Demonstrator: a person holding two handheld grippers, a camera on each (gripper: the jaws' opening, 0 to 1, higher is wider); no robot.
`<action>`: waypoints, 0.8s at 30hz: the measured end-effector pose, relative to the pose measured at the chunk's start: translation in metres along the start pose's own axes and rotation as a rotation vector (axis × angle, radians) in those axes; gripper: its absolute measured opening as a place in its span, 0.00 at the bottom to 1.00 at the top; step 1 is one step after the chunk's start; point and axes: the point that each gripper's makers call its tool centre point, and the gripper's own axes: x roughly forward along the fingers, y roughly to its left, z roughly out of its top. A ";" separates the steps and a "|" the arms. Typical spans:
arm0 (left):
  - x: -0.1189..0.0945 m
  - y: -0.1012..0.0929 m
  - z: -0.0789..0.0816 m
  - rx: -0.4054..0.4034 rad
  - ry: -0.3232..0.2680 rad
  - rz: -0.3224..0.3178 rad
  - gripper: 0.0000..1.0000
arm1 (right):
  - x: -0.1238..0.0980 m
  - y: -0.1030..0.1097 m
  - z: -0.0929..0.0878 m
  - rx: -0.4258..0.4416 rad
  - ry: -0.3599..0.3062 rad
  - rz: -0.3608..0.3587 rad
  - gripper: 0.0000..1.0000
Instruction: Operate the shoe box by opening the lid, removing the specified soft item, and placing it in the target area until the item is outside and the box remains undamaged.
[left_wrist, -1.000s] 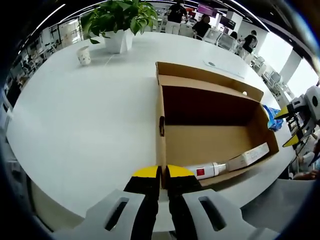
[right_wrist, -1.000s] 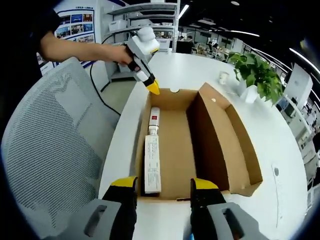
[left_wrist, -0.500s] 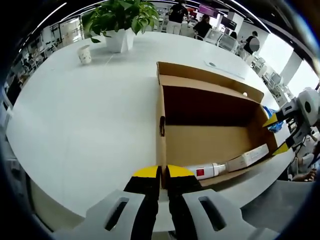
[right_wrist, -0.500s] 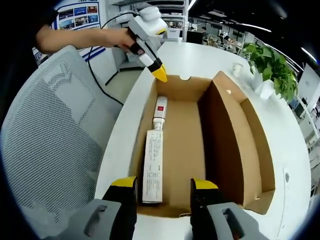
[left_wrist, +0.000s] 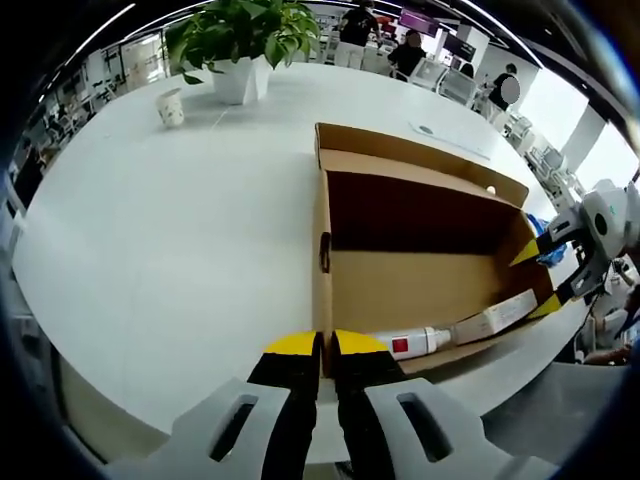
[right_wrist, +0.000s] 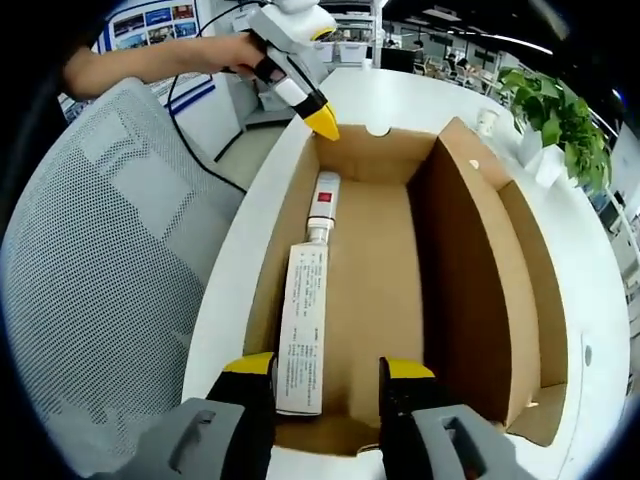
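The brown cardboard shoe box (left_wrist: 420, 285) lies open on the white table (left_wrist: 170, 230), its lid (left_wrist: 410, 160) folded up along the far long side. Inside, against one long wall, lie a white tube with a red label (left_wrist: 408, 343) and a long white carton (left_wrist: 495, 315). My left gripper (left_wrist: 323, 345) is shut on the box's end wall. From the opposite end, my left gripper (right_wrist: 322, 122) pinches the far rim, held by a hand. My right gripper (right_wrist: 327, 368) is open above the near end wall, the carton (right_wrist: 300, 320) just ahead of its left jaw, the tube (right_wrist: 323, 203) beyond. My right gripper (left_wrist: 538, 280) also appears at the box's right end.
A potted plant (left_wrist: 240, 40) and a small cup (left_wrist: 168, 108) stand at the table's far side. A grey mesh chair (right_wrist: 100, 270) stands beside the table edge near the box. Something blue (left_wrist: 548, 240) lies just past the box's end. People sit in the background.
My right gripper has moved forward and lower, over the box's end wall, still open. The left gripper stays pinched on the opposite end wall; box and contents have not moved.
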 end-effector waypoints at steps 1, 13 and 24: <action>0.000 0.000 0.000 -0.001 -0.001 0.000 0.02 | 0.001 0.000 0.000 -0.001 0.002 0.000 0.38; 0.001 0.002 0.000 0.001 -0.001 -0.001 0.02 | 0.015 0.004 -0.001 -0.014 0.024 -0.008 0.29; 0.001 0.002 0.000 -0.004 -0.004 -0.005 0.02 | 0.017 0.007 0.000 -0.003 0.018 -0.005 0.17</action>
